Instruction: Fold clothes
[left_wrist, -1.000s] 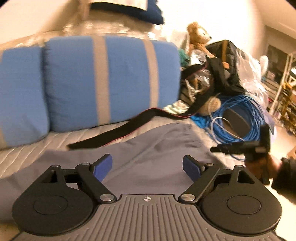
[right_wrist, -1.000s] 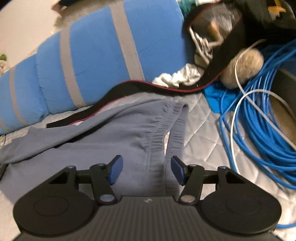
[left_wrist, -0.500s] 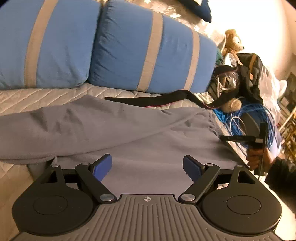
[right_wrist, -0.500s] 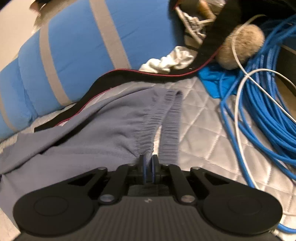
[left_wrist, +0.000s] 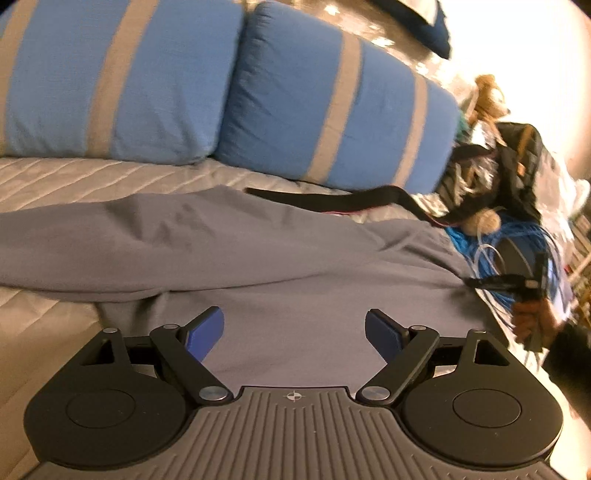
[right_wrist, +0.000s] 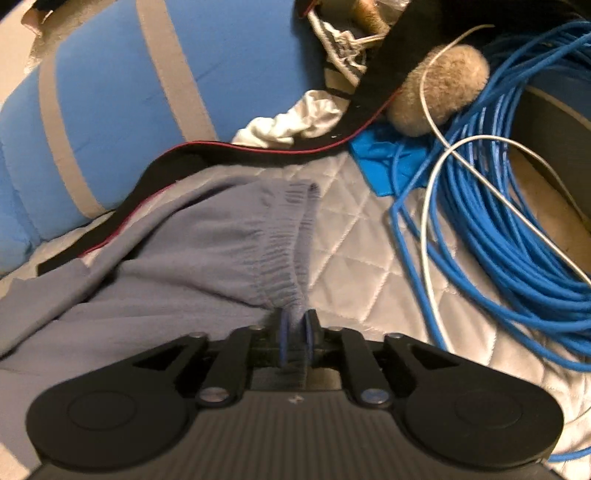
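Grey trousers lie spread on the quilted bed cover. My left gripper hovers just above the middle of the cloth, open, with nothing between its blue pads. In the right wrist view, the elastic waistband runs up from my right gripper. A bunch of that waistband sits pinched between its pads, and the jaws are opening slightly. The right gripper also shows in the left wrist view, held by a hand at the trousers' right edge.
Two blue pillows with grey stripes line the back. A black strap lies along the trousers' far edge. A coil of blue cable, a fluffy ball, a white cloth and a dark bag crowd the right.
The right gripper's jaws went from wide apart to closed on the waistband. The left gripper swung left and sank over the trousers, still open.
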